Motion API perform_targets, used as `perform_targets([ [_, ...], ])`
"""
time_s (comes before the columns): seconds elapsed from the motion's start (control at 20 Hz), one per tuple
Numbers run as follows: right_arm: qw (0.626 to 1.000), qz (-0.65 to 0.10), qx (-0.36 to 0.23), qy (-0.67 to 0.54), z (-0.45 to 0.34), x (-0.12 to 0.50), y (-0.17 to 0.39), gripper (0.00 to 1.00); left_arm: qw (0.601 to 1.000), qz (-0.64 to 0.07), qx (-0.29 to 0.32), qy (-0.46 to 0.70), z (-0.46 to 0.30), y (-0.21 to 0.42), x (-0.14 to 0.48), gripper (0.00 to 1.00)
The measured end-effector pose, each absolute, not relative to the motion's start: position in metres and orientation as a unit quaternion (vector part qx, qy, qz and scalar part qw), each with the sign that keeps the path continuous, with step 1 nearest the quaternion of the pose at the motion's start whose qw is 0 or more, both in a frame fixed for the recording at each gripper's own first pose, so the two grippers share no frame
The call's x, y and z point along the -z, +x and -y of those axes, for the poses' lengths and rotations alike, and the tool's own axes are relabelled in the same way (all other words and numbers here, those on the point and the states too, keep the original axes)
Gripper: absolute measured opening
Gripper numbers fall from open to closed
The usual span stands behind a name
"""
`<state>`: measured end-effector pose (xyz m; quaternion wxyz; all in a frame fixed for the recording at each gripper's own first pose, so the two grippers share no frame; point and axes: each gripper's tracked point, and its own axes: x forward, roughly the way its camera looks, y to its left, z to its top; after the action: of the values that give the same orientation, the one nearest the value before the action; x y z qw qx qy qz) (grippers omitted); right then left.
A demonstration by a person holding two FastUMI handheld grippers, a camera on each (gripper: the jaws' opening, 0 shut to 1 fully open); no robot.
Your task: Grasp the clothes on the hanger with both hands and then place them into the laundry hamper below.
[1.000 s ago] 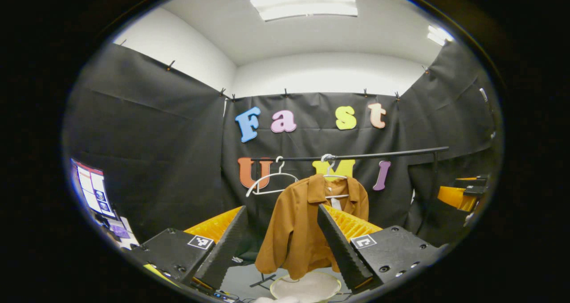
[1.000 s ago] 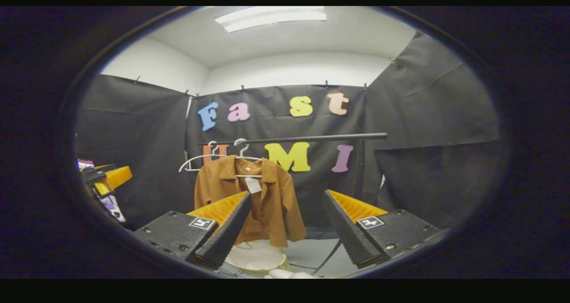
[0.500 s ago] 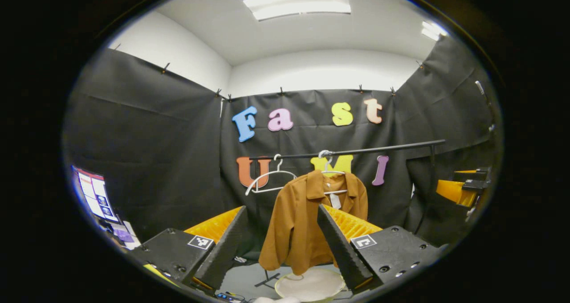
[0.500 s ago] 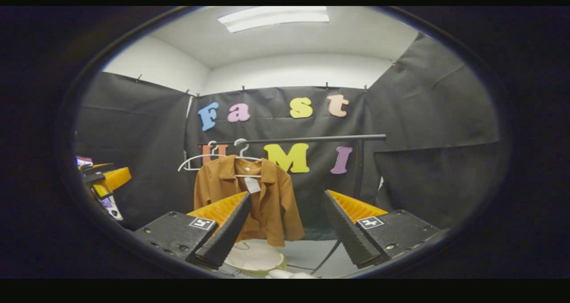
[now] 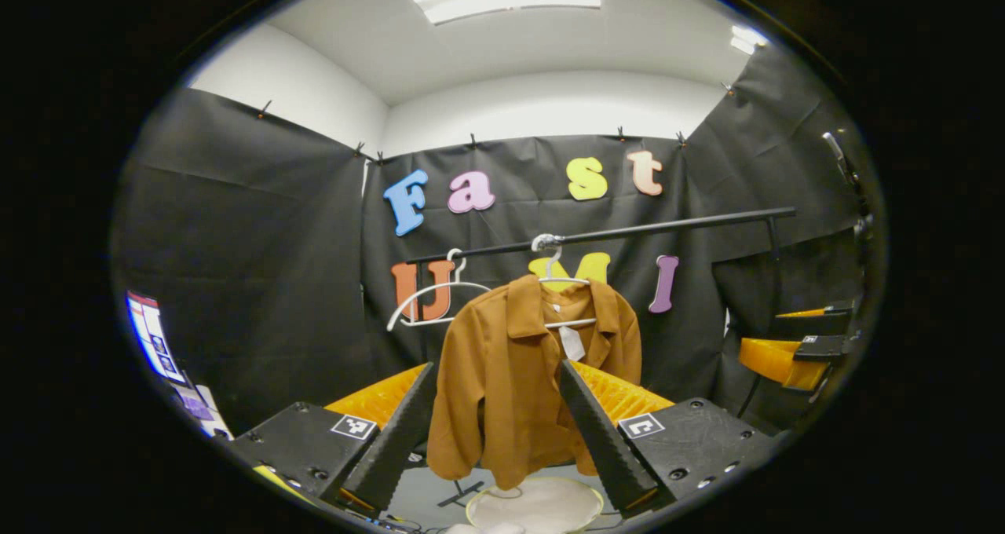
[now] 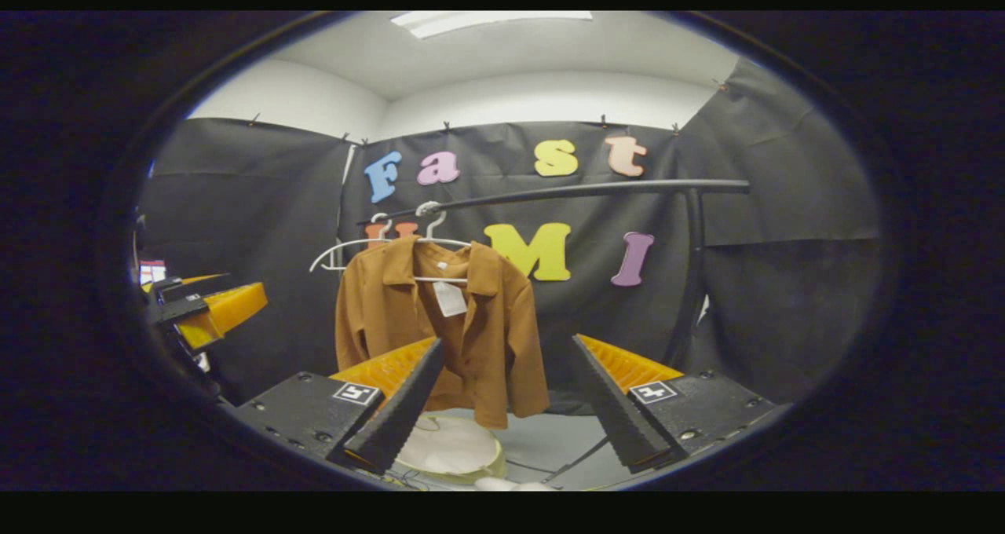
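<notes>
Jacket [image 5: 518, 385], brown, on white hanger [image 5: 561, 279] under the rail [image 5: 628, 234], above hamper [image 5: 534, 506]; left gripper [image 5: 495, 424] and right gripper [image 6: 502, 408] wide, empty, apart from it: best take one shoulder each.

You had the rail [image 5: 628, 232] in front of you, across the back wall of the booth. The jacket [image 5: 518, 377] hung on a hanger [image 5: 561, 279] under the rail, near its left end. A second hanger [image 5: 428, 302] hung just left of the jacket on the same rail. The hamper [image 5: 534, 506] stood on the floor, directly below the jacket. The rail's post [image 6: 689, 275] stood well to the right of the jacket. A screen [image 5: 153, 338] was far left of the rail, low down.
</notes>
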<state>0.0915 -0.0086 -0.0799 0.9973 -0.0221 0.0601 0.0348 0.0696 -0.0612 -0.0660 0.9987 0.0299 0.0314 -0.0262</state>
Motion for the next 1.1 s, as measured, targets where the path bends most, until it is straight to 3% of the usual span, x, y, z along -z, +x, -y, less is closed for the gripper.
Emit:
perform_targets([
  [0.65, 0.986, -0.106, -0.131, 0.004, -0.020, 0.130, 0.288, 1.00, 0.998, -0.037, 0.032, 0.027, 0.122, 0.233, 0.142, 0.97],
  [1.1, 0.974, -0.121, -0.191, 0.022, -0.060, 0.135, 0.361, 0.95, 0.998, -0.059, 0.000, 0.012, 0.109, 0.308, 0.164, 0.98],
])
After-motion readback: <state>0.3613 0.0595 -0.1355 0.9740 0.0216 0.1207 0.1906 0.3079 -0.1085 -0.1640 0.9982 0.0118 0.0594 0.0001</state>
